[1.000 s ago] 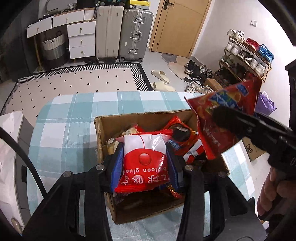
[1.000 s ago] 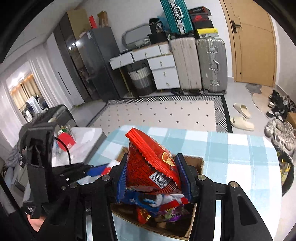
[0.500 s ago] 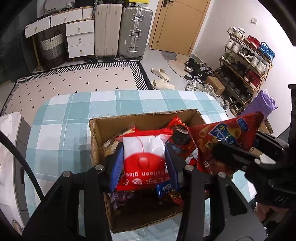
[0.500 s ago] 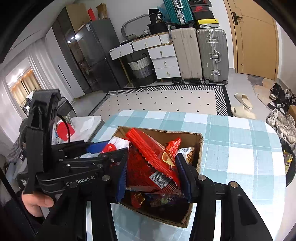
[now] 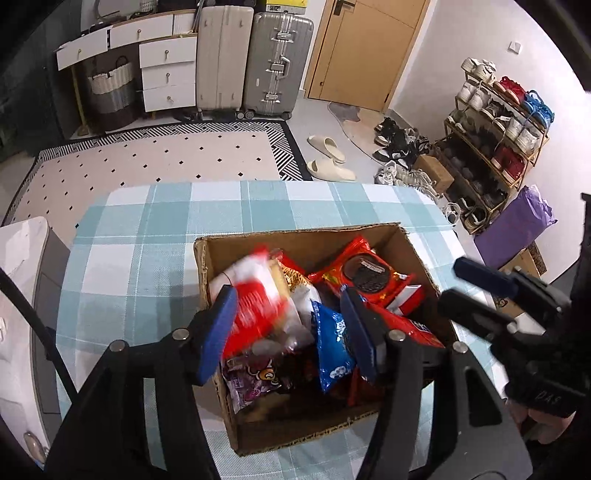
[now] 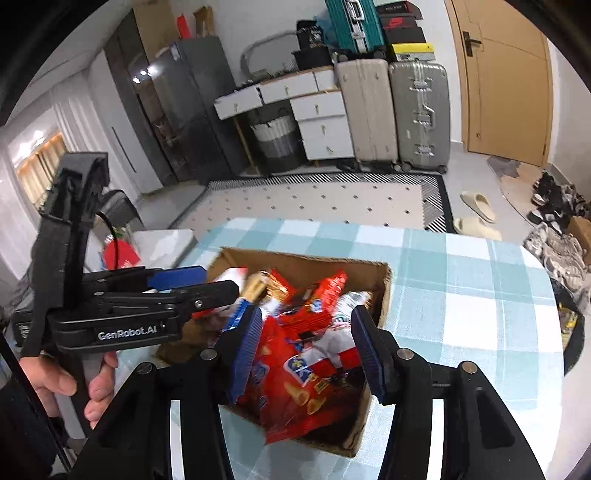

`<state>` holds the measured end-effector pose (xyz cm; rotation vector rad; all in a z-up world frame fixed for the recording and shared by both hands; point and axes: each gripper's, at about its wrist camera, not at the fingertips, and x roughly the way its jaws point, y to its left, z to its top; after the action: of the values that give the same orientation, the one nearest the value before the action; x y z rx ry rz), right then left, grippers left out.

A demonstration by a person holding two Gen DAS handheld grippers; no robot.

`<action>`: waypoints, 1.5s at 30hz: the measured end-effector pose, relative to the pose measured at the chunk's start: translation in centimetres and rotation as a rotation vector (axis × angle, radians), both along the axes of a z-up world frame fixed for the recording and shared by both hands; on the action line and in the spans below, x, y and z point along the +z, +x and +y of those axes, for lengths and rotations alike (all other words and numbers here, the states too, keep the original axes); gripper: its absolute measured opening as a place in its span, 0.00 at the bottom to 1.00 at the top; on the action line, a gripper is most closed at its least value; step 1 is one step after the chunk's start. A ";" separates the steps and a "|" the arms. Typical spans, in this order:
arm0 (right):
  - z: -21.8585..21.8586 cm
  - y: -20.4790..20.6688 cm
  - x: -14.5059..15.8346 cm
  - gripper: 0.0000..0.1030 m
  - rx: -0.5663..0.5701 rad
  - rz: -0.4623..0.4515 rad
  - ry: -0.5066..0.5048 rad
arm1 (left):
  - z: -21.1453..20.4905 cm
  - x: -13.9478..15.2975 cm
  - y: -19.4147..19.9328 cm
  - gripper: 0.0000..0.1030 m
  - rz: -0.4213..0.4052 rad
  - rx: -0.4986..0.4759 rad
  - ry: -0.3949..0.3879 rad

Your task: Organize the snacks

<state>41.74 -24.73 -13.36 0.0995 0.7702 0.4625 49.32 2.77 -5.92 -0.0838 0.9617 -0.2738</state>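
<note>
Sitting on one table (image 5: 155,236): one box (image 5: 413,247), crowded with snacks. Left gripper (image 5: 288,332) opening, releasing white packet (image 5: 258,295) pinched earlier; right gripper (image 6: 306,347) spread, red bag (image 6: 291,384) loose.

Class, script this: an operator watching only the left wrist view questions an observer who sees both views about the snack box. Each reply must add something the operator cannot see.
Operator: What lies under the right tool?
Observer: A red packet printed with cone snacks, lying in the cardboard box; the right tool isn't gripping it.
Operator: Who holds my left tool?
Observer: A hand grips its handle. The left tool jaws are opening, with the red-and-white packet loose between them.
Operator: Anything stored high against the far wall?
Observer: A teal suitcase.
</note>
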 end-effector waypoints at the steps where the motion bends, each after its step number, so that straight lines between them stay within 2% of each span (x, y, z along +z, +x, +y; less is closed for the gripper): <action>1: -0.2 -0.4 0.5 0.50 -0.007 -0.025 0.000 | -0.1 0.1 -0.1 0.57 -0.001 -0.003 0.005; 13: -0.5 -3.5 3.8 0.51 -0.001 -0.077 0.003 | -0.7 3.5 -4.4 0.62 -0.079 0.012 0.039; 19: -0.5 -6.2 6.1 0.51 0.005 -0.143 0.001 | -0.2 6.4 -7.8 0.74 -0.163 0.031 0.045; 20: -0.5 -6.7 6.5 0.52 0.004 -0.154 0.005 | 0.0 7.0 -8.6 0.76 -0.180 0.033 0.045; 22: -0.6 -7.8 7.4 0.64 0.003 -0.179 0.015 | 0.1 8.0 -9.8 0.76 -0.208 0.041 0.059; 26: -1.1 -10.5 9.1 0.69 0.006 -0.251 0.036 | 0.1 10.1 -12.5 0.77 -0.266 0.047 0.082; 31: -1.7 -14.1 10.4 0.82 0.020 -0.314 0.053 | 0.0 12.6 -16.3 0.81 -0.357 0.051 0.103; 34: -2.6 -16.2 11.0 0.90 0.001 -0.363 0.075 | 0.1 13.9 -18.8 0.86 -0.412 0.056 0.111; 35: -2.8 -16.9 11.1 0.92 -0.002 -0.375 0.085 | 0.2 14.3 -19.9 0.91 -0.429 0.061 0.107; 37: -3.6 -18.2 11.2 0.96 -0.018 -0.403 0.109 | 0.6 14.5 -22.0 0.99 -0.451 0.078 0.086; 40: -4.7 -20.3 10.8 0.98 -0.039 -0.428 0.150 | 1.0 14.4 -25.4 1.00 -0.500 0.095 0.057; 45: -5.5 -23.6 9.2 0.99 -0.071 -0.452 0.157 | 1.5 13.2 -29.8 1.00 -0.573 0.140 0.087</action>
<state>18.09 -30.19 -4.13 0.1612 0.2855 0.4561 19.47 4.22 7.28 0.0094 0.3947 -0.1140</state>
